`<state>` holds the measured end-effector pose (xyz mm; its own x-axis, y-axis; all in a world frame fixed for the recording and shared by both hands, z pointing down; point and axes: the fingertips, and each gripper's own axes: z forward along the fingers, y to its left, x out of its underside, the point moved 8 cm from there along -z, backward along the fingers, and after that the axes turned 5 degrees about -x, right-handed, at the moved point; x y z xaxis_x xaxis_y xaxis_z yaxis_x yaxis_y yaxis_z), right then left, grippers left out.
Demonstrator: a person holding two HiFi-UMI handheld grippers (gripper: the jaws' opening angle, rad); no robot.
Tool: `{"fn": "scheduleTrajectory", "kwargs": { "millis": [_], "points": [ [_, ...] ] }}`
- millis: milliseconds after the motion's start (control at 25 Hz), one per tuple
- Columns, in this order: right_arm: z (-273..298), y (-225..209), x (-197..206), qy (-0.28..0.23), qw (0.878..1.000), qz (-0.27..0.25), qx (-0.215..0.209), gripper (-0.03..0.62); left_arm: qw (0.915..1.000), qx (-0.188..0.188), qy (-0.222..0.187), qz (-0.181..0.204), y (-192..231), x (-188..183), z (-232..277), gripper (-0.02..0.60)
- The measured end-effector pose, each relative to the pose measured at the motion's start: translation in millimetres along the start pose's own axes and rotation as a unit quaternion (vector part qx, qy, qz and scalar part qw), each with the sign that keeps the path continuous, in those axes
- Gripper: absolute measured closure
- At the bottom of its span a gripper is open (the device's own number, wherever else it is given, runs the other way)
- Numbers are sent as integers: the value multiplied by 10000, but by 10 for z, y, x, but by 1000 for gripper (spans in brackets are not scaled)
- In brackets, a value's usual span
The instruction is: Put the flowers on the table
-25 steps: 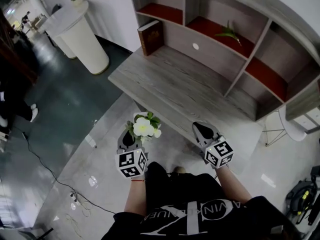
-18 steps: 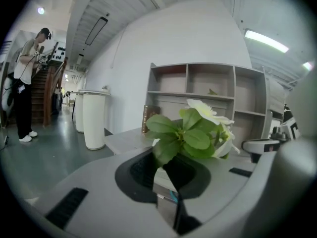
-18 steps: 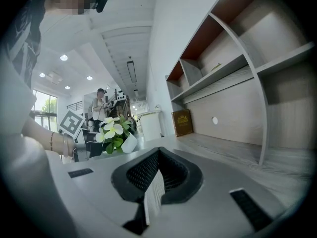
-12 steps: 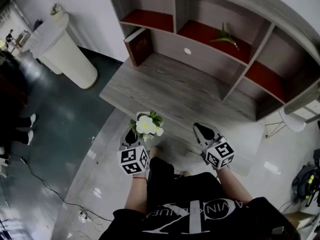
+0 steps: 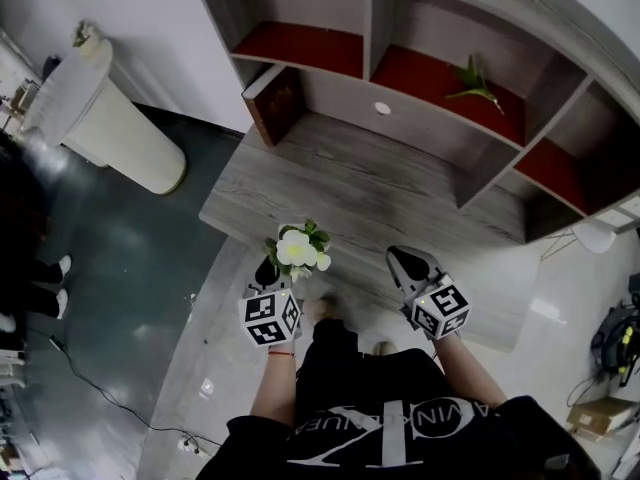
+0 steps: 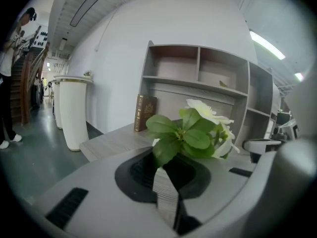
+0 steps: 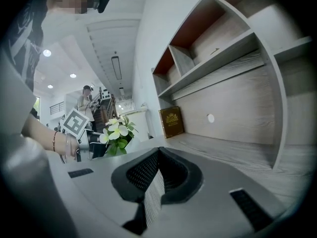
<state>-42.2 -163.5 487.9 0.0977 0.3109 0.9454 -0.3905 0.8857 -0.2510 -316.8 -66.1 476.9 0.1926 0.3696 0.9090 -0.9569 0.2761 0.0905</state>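
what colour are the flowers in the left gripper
Flowers: white petals, green leaves; best in the left gripper view.

Left claw (image 5: 270,269) clamps the flowers (image 5: 297,250); right claw (image 5: 401,259) beside it, jaws together.

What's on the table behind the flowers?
A brown book stands at the table's back left, against the shelf unit. The flowers, clamped by the left gripper, cover part of the near edge.
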Motion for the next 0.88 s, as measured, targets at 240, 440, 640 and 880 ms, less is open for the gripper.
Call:
{"fn": "scheduleTrajectory", "kwargs": {
  "millis": [240, 440, 640, 880],
  "points": [
    [280, 15, 11, 101, 9997, 97, 180, 585, 9994, 247, 236, -63, 220, -1, 308, 543],
    [470, 8, 11, 104, 9989, 200, 404, 584, 9980, 491, 402, 21, 349, -36, 559, 543],
    [630, -10, 7, 44, 9972, 302, 685, 585, 9956, 762, 525, 140, 433, -92, 824, 543],
    [739, -60, 26, 31, 9940, 436, 1000, 585, 9910, 1119, 682, 258, 411, -125, 1150, 543]
  ]
}}
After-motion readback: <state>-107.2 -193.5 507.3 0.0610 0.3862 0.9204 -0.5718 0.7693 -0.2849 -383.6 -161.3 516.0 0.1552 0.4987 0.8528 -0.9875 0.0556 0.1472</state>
